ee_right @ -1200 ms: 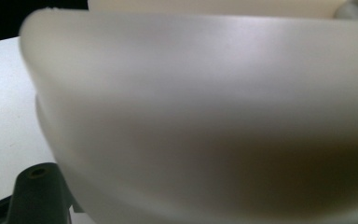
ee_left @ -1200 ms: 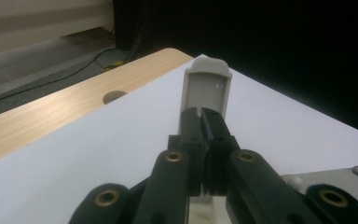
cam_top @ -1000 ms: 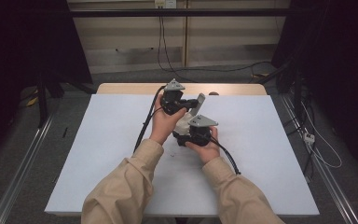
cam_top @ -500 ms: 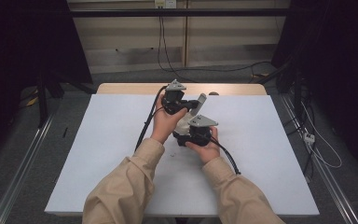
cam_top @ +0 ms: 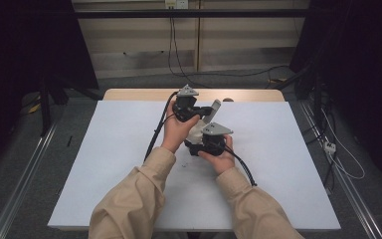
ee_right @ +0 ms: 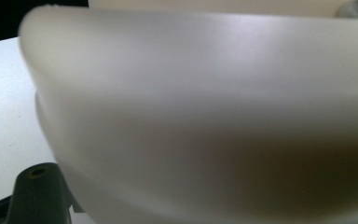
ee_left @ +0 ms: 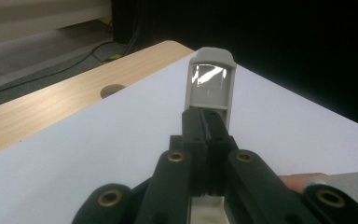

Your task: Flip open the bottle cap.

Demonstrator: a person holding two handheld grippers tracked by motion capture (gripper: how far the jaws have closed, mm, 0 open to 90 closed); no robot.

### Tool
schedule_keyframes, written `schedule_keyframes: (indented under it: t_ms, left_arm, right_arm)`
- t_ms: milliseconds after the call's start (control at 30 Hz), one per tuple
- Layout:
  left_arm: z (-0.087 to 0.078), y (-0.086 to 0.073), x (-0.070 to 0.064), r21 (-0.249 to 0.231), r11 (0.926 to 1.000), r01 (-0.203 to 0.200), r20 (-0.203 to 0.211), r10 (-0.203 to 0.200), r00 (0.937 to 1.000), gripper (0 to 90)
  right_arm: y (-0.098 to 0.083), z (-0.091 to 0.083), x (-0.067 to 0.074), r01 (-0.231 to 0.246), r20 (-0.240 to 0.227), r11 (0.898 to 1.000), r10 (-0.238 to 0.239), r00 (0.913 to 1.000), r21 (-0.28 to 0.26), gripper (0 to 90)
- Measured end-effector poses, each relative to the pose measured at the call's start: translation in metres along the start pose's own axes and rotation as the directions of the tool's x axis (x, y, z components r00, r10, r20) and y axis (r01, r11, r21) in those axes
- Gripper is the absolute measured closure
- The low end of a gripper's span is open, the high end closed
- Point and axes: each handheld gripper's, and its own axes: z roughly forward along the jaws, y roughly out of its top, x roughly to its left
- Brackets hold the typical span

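My left gripper is shut on the lower end of a flat grey piece with a small clear window. The piece sticks up, tilted, over the white table. Just in front of it, my right gripper points at a pale white plastic body between the two hands. In the right gripper view this white body is pressed very close, with one black jaw at the bottom left and the other jaw hidden. It seems held.
A bare wooden strip with a round hole runs along the table's far edge. Cables trail from both grippers. Metal rails and dark floor flank the table.
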Motion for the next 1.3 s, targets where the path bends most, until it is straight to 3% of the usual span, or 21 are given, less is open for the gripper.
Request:
schedule_keyframes:
  t_ms: [1000,1300]
  left_arm:
    - [0.009,-0.005,0.001,0.023,0.9997,-0.009,0.002,0.009,1.0000,90.0]
    - [0.015,-0.007,0.001,0.026,0.9997,-0.002,0.024,0.002,0.9997,90.0]
  right_arm:
    - [0.000,0.000,0.001,0.015,0.002,1.000,-0.015,0.9999,0.006,18.1]
    - [0.000,0.000,0.000,0.015,-0.001,1.000,-0.015,0.9999,0.006,18.1]
